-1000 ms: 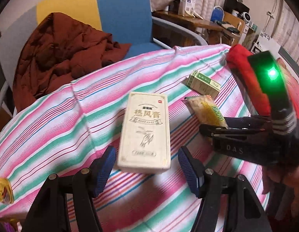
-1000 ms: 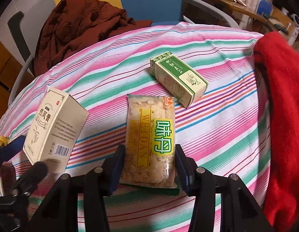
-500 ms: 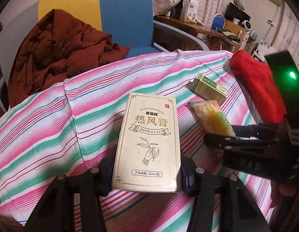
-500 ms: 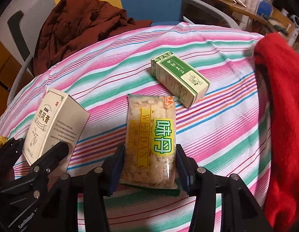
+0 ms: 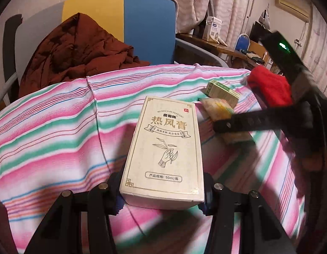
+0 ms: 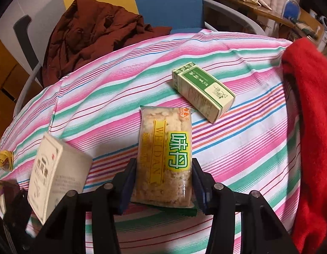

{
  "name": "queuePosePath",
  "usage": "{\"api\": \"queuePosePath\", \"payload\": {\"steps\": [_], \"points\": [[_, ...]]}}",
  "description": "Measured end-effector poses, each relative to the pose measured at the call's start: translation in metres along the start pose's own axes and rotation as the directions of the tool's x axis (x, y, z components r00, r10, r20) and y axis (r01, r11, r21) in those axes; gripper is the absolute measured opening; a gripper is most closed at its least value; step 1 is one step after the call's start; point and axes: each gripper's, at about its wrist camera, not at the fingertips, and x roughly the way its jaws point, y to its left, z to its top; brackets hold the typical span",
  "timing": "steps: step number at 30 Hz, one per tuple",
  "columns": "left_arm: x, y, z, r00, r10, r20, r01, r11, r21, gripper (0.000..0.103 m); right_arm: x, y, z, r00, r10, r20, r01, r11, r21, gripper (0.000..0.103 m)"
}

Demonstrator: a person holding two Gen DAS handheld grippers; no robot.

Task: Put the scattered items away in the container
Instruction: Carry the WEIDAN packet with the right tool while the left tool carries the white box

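Both pairs of my fingers are clamped: left gripper (image 5: 161, 192) on the cream box (image 5: 166, 148), right gripper (image 6: 162, 182) on the snack packet (image 6: 165, 154), above the striped cloth (image 6: 237, 148). A chair (image 5: 146, 21) holds a brown garment (image 5: 78, 55) beyond its far edge. Only the right view shows the green box (image 6: 202, 91) fully, near the red cloth (image 6: 311, 127).

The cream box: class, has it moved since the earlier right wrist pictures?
Yes. Against the still snack packet in the right wrist view, the cream box has lifted and tilted, clamped by the left gripper.
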Motion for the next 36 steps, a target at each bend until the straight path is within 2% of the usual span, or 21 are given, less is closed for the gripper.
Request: {"api": "queuePosePath", "payload": {"steps": [5,8,11,25,30,36], "points": [[-0.016,0.005,-0.009,0.999,-0.041,-0.011,0.040,0.995,-0.090,0.052,0.002,0.006,0.003,0.997,0.073,0.005,-0.073,0.997,-0.010,0.049],[-0.031,0.014,-0.016,0.999,-0.051,0.015,0.052,0.988,-0.148,0.052,0.002,0.012,0.002,0.994,0.108,0.006,-0.108,0.994,-0.032,0.049],[-0.049,0.020,-0.023,0.998,-0.043,0.046,0.050,0.985,-0.166,0.052,0.001,0.018,0.001,0.991,0.130,0.014,-0.130,0.990,-0.046,0.049],[-0.137,0.042,-0.054,0.985,-0.018,0.172,0.060,0.969,-0.238,0.052,-0.006,0.035,-0.005,0.987,0.154,0.037,-0.148,0.982,-0.117,0.049],[-0.169,0.060,-0.068,0.978,-0.012,0.206,0.071,0.958,-0.279,0.052,-0.014,0.049,-0.009,0.983,0.167,0.072,-0.152,0.972,-0.177,0.049],[-0.203,0.084,-0.084,0.972,0.029,0.233,0.049,0.946,-0.321,0.052,-0.027,0.065,-0.013,0.972,0.188,0.139,-0.150,0.957,-0.248,0.049]]}}
